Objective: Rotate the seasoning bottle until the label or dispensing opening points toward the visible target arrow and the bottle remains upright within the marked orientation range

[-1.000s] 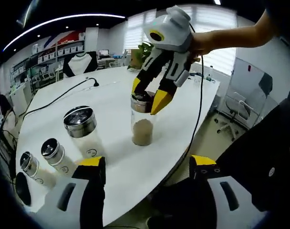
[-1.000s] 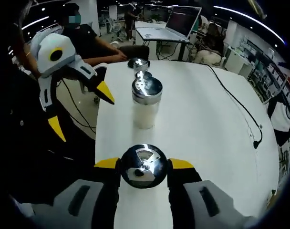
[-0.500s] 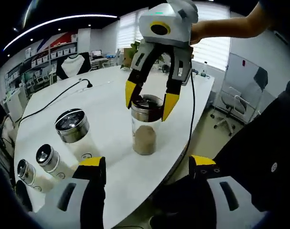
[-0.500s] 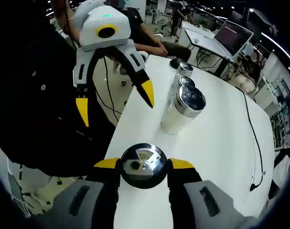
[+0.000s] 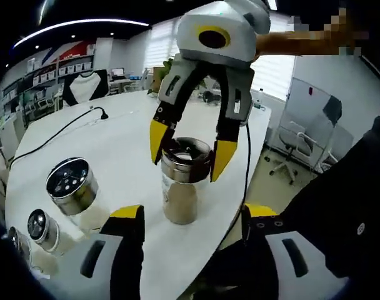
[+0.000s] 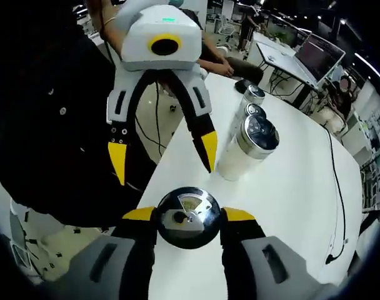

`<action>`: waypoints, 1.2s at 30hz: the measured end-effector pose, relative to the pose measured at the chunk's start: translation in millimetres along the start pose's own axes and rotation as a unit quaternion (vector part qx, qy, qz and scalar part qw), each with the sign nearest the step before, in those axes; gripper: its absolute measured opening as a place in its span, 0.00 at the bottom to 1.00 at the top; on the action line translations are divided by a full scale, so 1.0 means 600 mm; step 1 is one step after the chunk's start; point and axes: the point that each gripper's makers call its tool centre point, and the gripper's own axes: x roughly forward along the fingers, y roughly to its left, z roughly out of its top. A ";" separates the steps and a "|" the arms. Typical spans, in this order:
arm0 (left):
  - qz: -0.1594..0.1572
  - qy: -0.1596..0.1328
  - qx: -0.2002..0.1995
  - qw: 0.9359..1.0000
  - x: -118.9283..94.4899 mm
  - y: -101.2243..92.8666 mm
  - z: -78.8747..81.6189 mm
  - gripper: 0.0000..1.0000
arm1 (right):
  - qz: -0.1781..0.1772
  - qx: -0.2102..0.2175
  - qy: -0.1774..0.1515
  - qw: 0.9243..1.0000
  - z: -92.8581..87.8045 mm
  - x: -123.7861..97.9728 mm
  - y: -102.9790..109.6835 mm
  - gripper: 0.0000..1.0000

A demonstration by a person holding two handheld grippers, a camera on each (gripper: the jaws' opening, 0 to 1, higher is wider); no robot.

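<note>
1. In the left gripper view, the right gripper reaches down from above, its two yellow-tipped jaws closed on either side of the metal lid of the seasoning bottle.
2. The seasoning bottle stands upright on the white table, close to the table's near edge, just ahead of the left gripper's own jaws and between them. It is a clear glass jar with a tan powder in its lower part and a dark-topped steel shaker lid.
3. In the right gripper view the same bottle is seen from straight above: its round shiny lid sits clamped between that view's own yellow jaw tips, and a fan-shaped pouring opening shows in the lid.
4. The left gripper hangs in front of the right one with its jaws spread wide apart and nothing between them; one tip hangs over the table edge, the other off the table.
5. Beyond the left gripper's tip stands a larger shaker jar with whitish contents and a holed steel lid.
6. Two smaller steel-lidded jars stand in a row behind it; I cannot tell what is in them.
7. A black cable lies across the far tabletop.
</note>
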 end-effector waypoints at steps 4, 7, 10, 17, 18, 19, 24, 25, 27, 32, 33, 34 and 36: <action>-0.025 0.016 0.009 1.000 0.028 0.001 -0.005 0.66 | 0.004 -0.008 -0.001 1.000 0.000 0.001 0.000 0.38; -0.036 0.015 0.020 0.999 0.044 0.004 -0.002 0.64 | 0.007 -0.011 -0.005 1.000 0.000 0.001 0.001 0.38; -0.042 0.021 0.035 0.998 0.055 0.008 -0.005 0.60 | 0.013 -0.016 -0.006 1.000 0.001 0.001 0.002 0.38; -0.070 0.012 0.043 0.997 0.073 0.004 -0.008 0.54 | 0.024 -0.024 -0.007 0.999 0.001 0.002 0.005 0.38; -0.070 0.014 0.047 0.996 0.076 0.006 -0.010 0.53 | 0.024 -0.024 -0.008 0.999 0.001 0.002 0.005 0.38; -0.069 0.009 0.055 0.996 0.080 0.008 -0.009 0.52 | 0.025 -0.024 -0.009 0.999 0.002 0.002 0.005 0.38; -0.102 0.023 0.095 0.990 0.091 -0.002 -0.016 0.51 | 0.033 -0.036 -0.011 0.999 0.003 0.003 0.008 0.38; -0.102 0.025 0.101 0.989 0.091 -0.002 -0.016 0.51 | 0.036 -0.038 -0.010 0.999 0.003 0.003 0.009 0.38; -0.107 0.030 0.116 0.987 0.090 -0.002 -0.018 0.49 | 0.043 -0.048 -0.008 0.998 0.003 0.004 0.012 0.38; -0.103 0.015 0.094 0.990 0.092 0.008 -0.017 0.41 | 0.040 -0.043 -0.010 0.998 0.003 0.005 0.011 0.38; -0.100 0.011 0.092 0.991 0.092 0.007 -0.016 0.41 | 0.038 -0.042 -0.010 0.998 0.004 0.005 0.011 0.38; -0.097 0.009 0.090 0.991 0.091 0.006 -0.016 0.41 | 0.036 -0.039 -0.010 0.999 0.004 0.005 0.011 0.38; -0.090 0.002 0.085 0.992 0.092 0.007 -0.016 0.41 | 0.031 -0.033 -0.011 0.999 0.003 0.006 0.010 0.38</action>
